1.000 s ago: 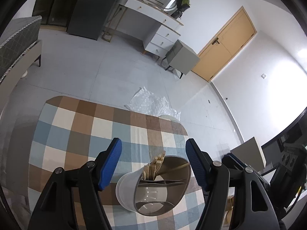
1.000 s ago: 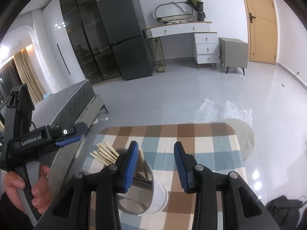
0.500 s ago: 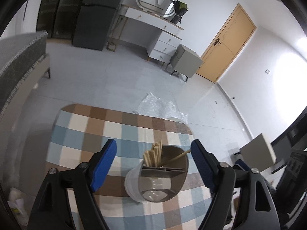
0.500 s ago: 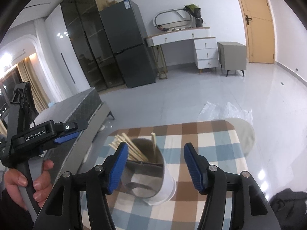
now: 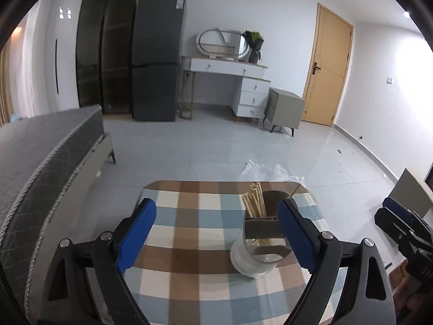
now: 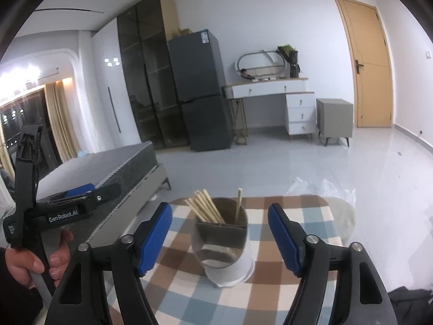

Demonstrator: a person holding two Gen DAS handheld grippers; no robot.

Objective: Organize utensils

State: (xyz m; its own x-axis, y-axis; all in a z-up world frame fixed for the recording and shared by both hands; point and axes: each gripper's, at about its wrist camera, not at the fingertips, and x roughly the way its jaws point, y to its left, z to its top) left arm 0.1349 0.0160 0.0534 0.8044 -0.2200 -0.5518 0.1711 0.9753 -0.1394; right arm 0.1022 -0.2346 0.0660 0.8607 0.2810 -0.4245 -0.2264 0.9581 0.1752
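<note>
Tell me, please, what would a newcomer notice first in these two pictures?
First the holder, a divided cup standing upright on the checked cloth, with a bundle of chopsticks in one compartment and a single stick in another. Next, the right gripper and the left gripper, both open and holding nothing.

Black tool point(image 6: 219, 235) arms, blue pads point(image 6: 154, 239), silver screws, white "GenRobot.AI" lettering; bare-skinned hand point(image 6: 32, 260).

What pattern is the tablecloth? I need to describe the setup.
Checked in brown, blue and cream, the tablecloth shows best in the right wrist view.
</note>
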